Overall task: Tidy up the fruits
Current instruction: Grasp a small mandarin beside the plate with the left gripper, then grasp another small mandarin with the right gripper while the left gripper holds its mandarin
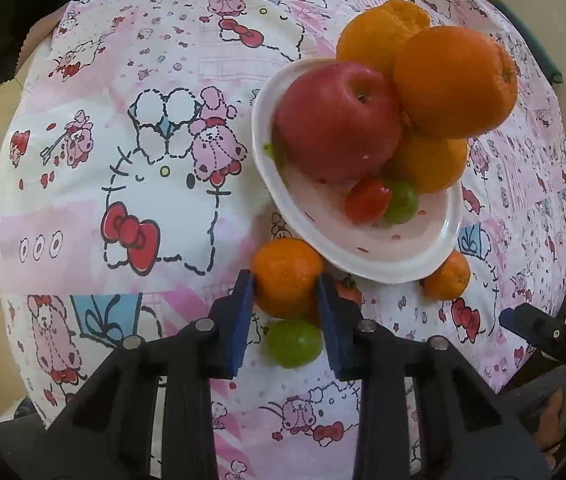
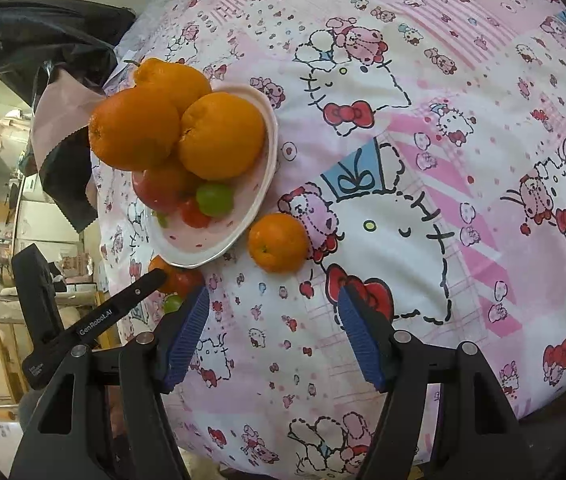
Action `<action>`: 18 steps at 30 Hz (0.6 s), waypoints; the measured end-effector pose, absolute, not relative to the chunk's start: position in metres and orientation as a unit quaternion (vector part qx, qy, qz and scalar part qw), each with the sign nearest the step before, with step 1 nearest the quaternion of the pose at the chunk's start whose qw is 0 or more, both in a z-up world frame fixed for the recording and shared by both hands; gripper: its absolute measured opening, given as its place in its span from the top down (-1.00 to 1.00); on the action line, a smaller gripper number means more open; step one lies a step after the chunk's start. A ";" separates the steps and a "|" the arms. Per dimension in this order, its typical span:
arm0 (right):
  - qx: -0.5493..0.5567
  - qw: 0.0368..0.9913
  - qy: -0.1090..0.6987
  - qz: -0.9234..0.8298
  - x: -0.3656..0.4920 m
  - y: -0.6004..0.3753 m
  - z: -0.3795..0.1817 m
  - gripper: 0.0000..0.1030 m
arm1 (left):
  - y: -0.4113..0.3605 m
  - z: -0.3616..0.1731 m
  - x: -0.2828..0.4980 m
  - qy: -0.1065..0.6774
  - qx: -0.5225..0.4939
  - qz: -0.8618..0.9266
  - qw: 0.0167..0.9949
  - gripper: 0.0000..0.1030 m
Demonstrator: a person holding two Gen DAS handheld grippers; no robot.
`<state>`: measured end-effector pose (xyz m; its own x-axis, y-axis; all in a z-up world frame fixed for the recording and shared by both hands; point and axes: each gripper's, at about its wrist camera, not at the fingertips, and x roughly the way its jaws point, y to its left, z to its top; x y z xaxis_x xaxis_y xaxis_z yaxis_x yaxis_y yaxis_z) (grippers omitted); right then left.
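Each gripper (image 1: 285, 280) (image 2: 273, 296) is a black plastic frame with round silver pins, ribbed blue pads (image 2: 187, 336) and white "GenRobot.AI" lettering.

The plate (image 1: 363, 264) heaped with fruit crowds one part of the table (image 2: 463, 184); a loose tangerine (image 2: 278, 242) lies just beside its rim; the patterned cloth beyond lies bare.

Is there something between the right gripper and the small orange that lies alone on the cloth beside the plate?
Nothing visible. The right gripper is open over bare cloth, and the small orange lies just ahead of its fingertips with only cloth between them. The plate sits to one side of that path, not across it.
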<state>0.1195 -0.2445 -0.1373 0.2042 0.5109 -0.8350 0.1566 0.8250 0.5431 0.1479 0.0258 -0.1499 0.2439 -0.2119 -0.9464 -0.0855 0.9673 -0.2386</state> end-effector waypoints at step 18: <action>0.279 0.741 0.602 0.100 0.113 -0.259 -0.127 -0.35 | 0.021 -0.084 0.102 0.568 -0.092 -0.033 0.817 0.47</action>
<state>0.1135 -0.2589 -0.1272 0.2543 0.4847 -0.8369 0.1873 0.8243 0.5343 0.1020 0.0212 -0.0838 0.3517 -0.1582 -0.9227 -0.0507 0.9809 -0.1876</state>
